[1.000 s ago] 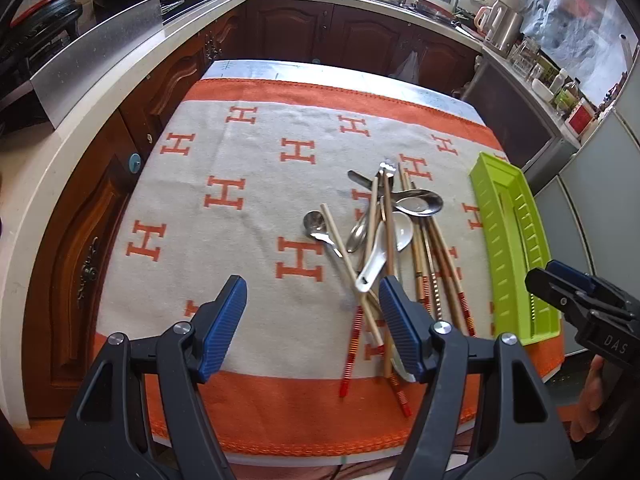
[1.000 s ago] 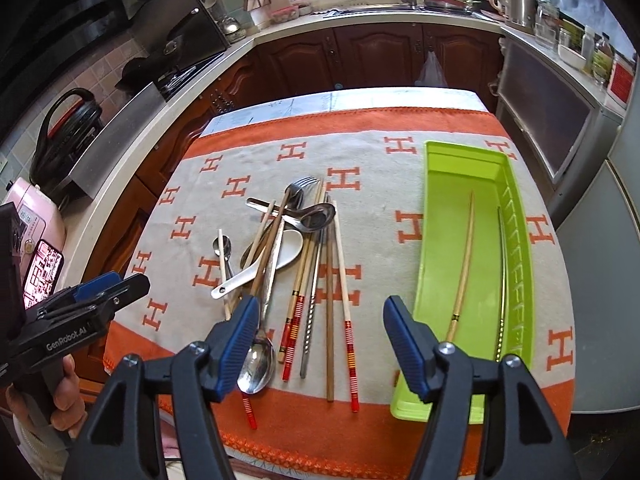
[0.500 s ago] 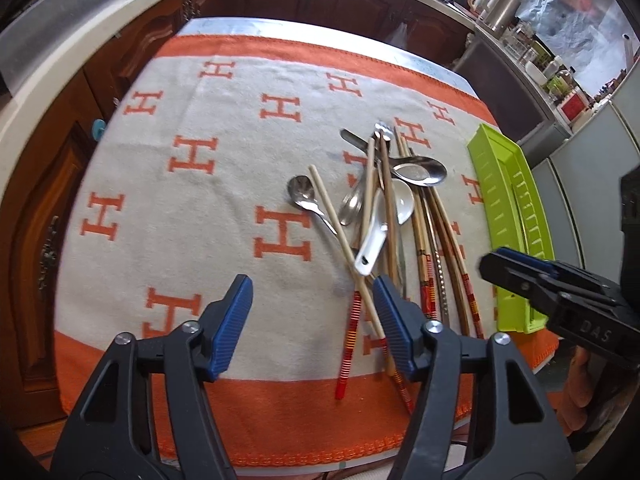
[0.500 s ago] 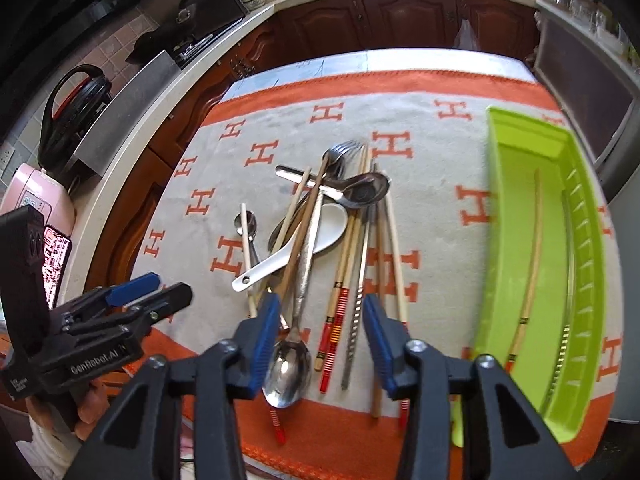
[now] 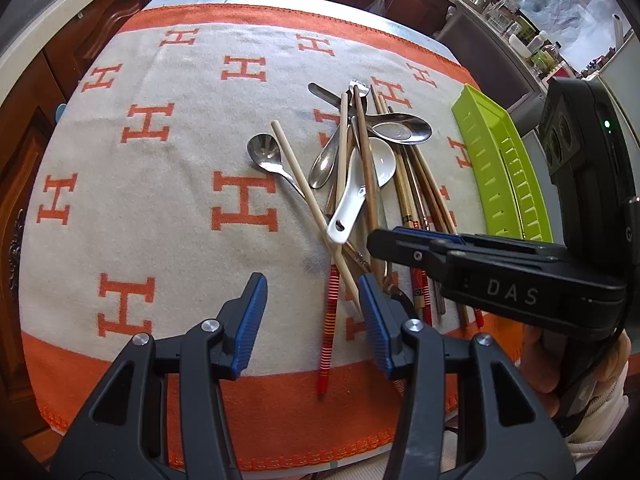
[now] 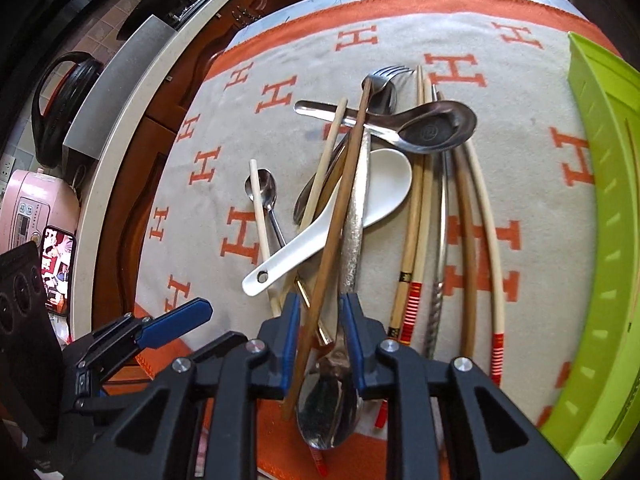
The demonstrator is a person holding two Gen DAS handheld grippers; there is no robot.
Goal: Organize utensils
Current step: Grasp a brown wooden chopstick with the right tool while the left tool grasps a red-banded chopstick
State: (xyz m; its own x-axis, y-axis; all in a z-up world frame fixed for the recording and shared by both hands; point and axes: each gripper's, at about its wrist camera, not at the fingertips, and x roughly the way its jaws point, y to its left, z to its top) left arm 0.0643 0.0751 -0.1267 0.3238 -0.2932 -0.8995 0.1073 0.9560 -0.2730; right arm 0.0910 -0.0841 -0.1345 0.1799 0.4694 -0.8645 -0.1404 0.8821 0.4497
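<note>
A pile of utensils lies on the orange-and-grey cloth: a white ceramic spoon (image 6: 340,208), a large steel ladle spoon (image 6: 436,126), a fork (image 6: 386,76), a small steel spoon (image 5: 266,154), and several chopsticks (image 6: 416,216). My right gripper (image 6: 320,312) is low over the near end of the pile, its jaws narrowed around a dark wooden chopstick (image 6: 340,208) and a steel spoon handle (image 6: 354,232), with gaps still showing. My left gripper (image 5: 312,312) is open above the cloth, left of the pile; the right gripper crosses in front of it (image 5: 472,268).
A lime-green plastic tray (image 6: 600,240) lies along the right side of the cloth, also seen in the left wrist view (image 5: 504,168). Wooden cabinets and a white counter (image 6: 132,120) run along the left. A pink appliance (image 6: 28,208) stands at far left.
My right gripper has dropped down onto the near end of the pile and narrowed its jaws around the chopstick and spoon handle. My left gripper has moved forward and lower, narrowing slightly.
</note>
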